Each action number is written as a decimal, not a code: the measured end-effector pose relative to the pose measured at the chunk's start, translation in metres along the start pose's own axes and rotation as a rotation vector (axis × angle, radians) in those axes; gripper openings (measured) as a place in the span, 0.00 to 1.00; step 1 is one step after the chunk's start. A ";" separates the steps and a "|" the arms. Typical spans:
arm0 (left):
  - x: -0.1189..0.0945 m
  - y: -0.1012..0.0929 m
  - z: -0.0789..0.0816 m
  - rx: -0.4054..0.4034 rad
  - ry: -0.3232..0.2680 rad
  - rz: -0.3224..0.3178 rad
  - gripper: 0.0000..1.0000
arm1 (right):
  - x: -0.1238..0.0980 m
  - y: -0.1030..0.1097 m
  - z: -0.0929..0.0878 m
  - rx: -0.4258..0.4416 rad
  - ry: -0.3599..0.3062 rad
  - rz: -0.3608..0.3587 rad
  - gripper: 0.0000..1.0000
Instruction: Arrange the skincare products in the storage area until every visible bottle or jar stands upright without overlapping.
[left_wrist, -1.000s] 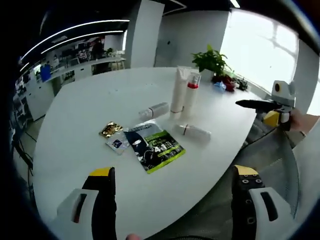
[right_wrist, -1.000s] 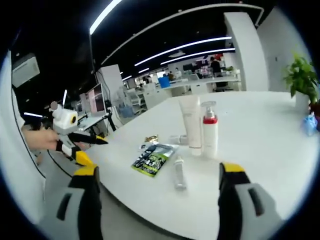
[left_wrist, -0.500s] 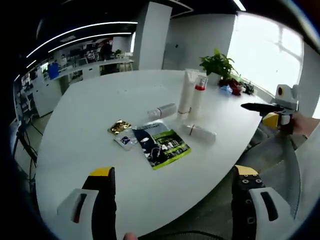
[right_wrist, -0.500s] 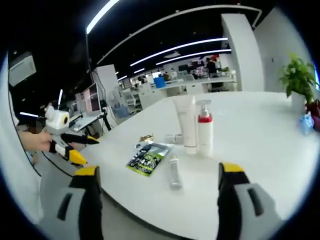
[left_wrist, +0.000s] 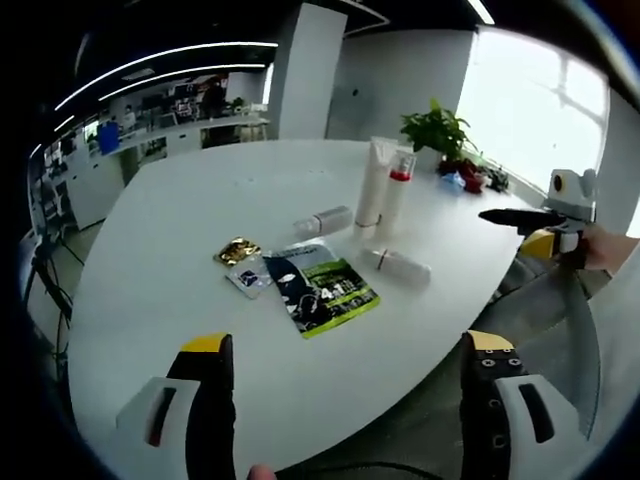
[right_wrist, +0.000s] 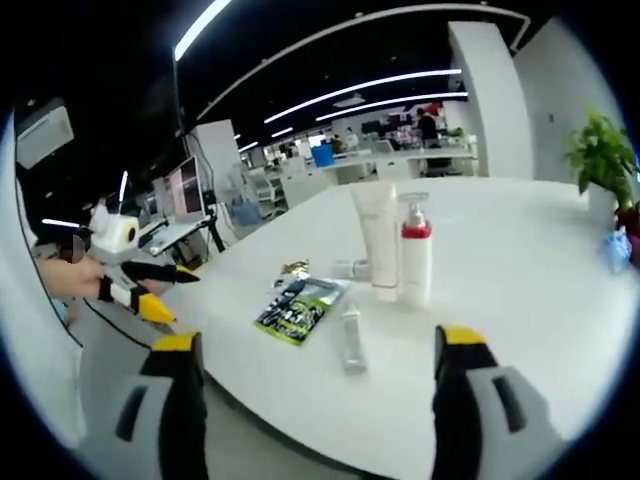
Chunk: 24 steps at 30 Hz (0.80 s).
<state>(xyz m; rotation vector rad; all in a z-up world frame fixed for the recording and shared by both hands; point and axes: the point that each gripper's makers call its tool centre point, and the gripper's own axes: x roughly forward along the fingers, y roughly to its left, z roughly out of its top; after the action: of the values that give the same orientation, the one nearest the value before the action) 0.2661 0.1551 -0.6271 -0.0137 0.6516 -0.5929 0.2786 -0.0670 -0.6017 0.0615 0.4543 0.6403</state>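
Little has changed in the last second beyond small drifts of both views: the left gripper (left_wrist: 340, 400) and right gripper (right_wrist: 312, 395) stay spread, empty and short of the worktop (left_wrist: 180, 230). The tube (left_wrist: 376, 178) and pump bottle (left_wrist: 396, 187) stand upright side by side. Two small bottles (left_wrist: 322, 221) (left_wrist: 398, 265) lie flat near the sachets (left_wrist: 320, 288), so no arranging appears started.

The table (left_wrist: 180, 230) is smooth, matt white. The tube (left_wrist: 371, 180) and pump bottle (left_wrist: 393, 190) look like white plastic, as does the lying bottle (left_wrist: 398, 266). The green-black sachet (left_wrist: 320, 288) is glossy film; the small gold packet (left_wrist: 236, 251) shines like foil.
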 end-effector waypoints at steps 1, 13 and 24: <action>0.000 0.000 0.000 -0.001 0.000 0.001 0.92 | 0.001 0.000 -0.001 0.003 0.009 0.001 0.95; 0.001 0.006 -0.002 -0.017 0.005 0.005 0.90 | 0.033 -0.006 -0.004 -0.033 0.099 0.025 0.90; 0.005 0.010 -0.005 -0.024 0.018 -0.004 0.90 | 0.064 -0.022 -0.016 -0.060 0.205 0.018 0.77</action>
<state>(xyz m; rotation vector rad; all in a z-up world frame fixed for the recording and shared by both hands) 0.2719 0.1618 -0.6364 -0.0320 0.6764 -0.5893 0.3289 -0.0482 -0.6452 -0.0575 0.6324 0.6809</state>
